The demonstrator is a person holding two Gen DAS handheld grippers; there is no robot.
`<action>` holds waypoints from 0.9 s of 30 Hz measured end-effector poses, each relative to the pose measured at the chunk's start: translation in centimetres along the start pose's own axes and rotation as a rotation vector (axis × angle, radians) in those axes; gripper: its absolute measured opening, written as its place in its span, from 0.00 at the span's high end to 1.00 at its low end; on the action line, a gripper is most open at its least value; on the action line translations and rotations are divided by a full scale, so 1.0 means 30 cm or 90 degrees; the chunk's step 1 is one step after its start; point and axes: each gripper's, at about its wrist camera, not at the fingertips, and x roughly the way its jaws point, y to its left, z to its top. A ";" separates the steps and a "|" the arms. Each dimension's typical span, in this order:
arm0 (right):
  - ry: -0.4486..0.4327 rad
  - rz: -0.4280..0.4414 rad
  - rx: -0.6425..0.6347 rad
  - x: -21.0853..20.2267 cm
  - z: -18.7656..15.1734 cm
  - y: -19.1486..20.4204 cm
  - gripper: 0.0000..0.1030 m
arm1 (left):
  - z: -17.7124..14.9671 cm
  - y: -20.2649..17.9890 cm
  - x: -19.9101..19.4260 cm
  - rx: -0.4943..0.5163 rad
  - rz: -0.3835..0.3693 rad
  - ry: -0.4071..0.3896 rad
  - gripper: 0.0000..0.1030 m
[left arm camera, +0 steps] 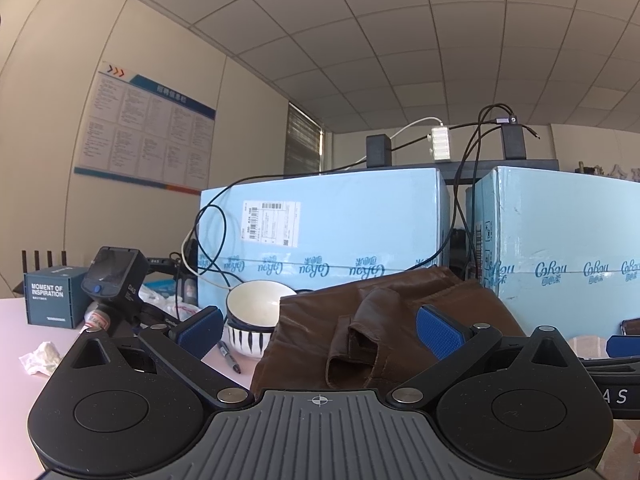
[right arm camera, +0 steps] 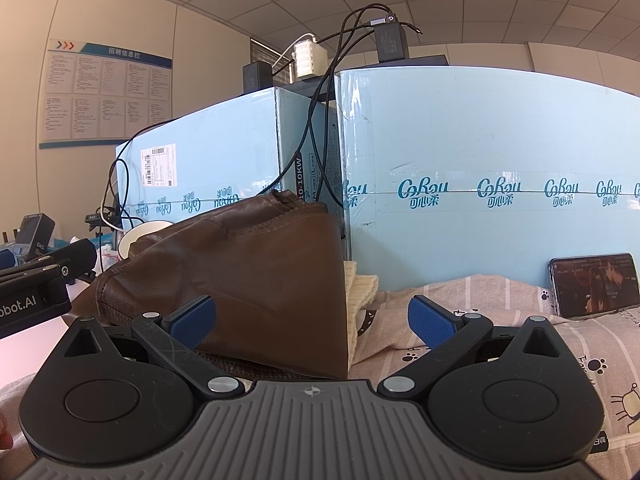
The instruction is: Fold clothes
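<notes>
Left wrist view shows the left gripper [left arm camera: 320, 330] and right gripper [right arm camera: 312, 322] with jaws released, apparently just short of the brown jacket [left arm camera: 360, 320] at frame center.

Beige walls [left arm camera: 48, 92] meet a grid-tiled ceiling [left arm camera: 400, 40]. A printed notice board [left arm camera: 148, 128] hangs on the left wall, and a blind-covered window [left arm camera: 303, 140] sits at the far corner. Daylight is soft.
</notes>
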 end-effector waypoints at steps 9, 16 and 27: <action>-0.010 -0.003 -0.013 -0.010 -0.001 0.013 0.00 | 0.000 -0.007 -0.009 0.005 0.012 -0.013 0.00; -0.036 -0.024 -0.049 -0.030 -0.001 0.043 0.00 | 0.001 -0.005 -0.051 0.005 0.058 -0.056 0.00; -0.080 -0.024 -0.064 -0.071 -0.004 0.053 0.00 | 0.003 -0.006 -0.059 0.010 0.044 -0.057 0.00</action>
